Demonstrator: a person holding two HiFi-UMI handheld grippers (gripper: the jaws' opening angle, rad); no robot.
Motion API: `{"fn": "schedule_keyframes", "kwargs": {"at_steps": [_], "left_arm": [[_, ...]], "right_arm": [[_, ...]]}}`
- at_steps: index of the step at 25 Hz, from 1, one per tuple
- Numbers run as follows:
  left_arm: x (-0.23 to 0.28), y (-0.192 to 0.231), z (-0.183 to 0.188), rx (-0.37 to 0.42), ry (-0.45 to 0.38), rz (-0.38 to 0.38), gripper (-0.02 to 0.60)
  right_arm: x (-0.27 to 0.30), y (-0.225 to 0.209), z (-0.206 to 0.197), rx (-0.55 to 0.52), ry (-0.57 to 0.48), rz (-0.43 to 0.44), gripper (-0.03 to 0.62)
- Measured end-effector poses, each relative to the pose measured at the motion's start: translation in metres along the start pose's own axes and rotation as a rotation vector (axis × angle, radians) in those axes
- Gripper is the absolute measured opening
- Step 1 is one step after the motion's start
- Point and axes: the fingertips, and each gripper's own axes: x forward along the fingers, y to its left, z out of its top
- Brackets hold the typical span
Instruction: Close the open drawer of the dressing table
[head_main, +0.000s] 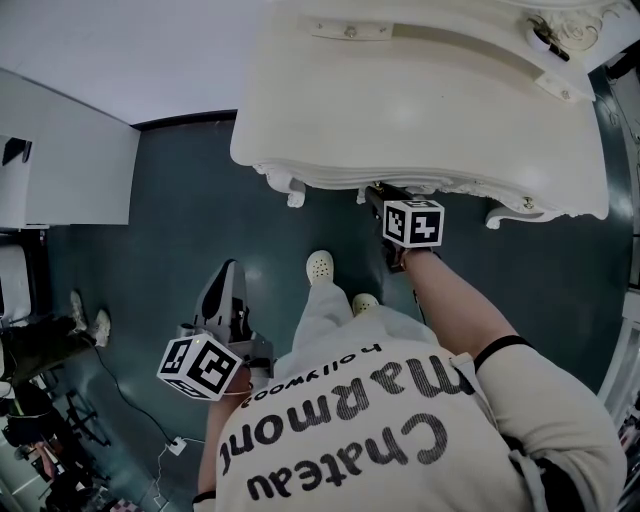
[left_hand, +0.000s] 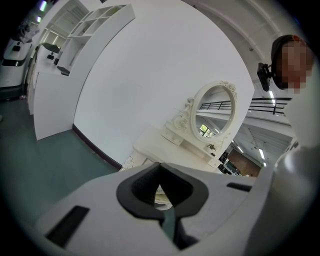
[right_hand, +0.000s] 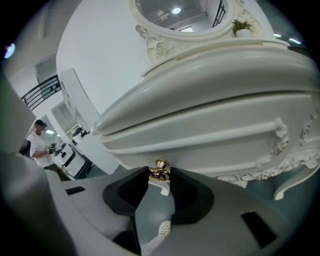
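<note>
since the right gripper (right_hand: 159, 176) pinches the gold knob (right_hand: 160, 172) of the drawer (right_hand: 215, 135) under the near edge of the table (head_main: 420, 100), push squarely there; it looks rigid, light, slick. left gripper (left_hand: 160, 166) hangs closed, empty.

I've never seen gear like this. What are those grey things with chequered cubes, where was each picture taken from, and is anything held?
No robot here: a person holds a two-jaw gripper in each hand; the cubes are part of them. The head view looks down from the person's head onto the cream dressing table. The other two cameras ride on the grippers, looking along their jaws. The right gripper is shut on a gold knob on the table's front. The left gripper is shut on nothing, held away from the table, facing its oval mirror.
</note>
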Motion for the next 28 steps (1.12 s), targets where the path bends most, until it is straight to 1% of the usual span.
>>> {"fn": "schedule_keyframes", "kwargs": {"at_steps": [7,16,26,28], "left_arm": [[0.004,-0.004,-0.001,0.005,0.008,-0.009,0.008],[0.005,0.001,0.004,-0.002,0.006,0.005,0.008],[0.011,0.006,0.014,0.004,0.014,-0.013,0.008],[0.013,0.007,0.014,0.004,0.021,-0.024,0.008]], "right_arm": [[0.002,-0.001,0.002,0.0,0.006,0.007,0.15],[0.005,-0.004,0.009,0.0,-0.003,-0.003,0.15],[0.009,-0.005,0.012,0.0,0.0,-0.023,0.15],[0.009,-0.005,0.013,0.015,0.001,-0.027,0.15]]}}
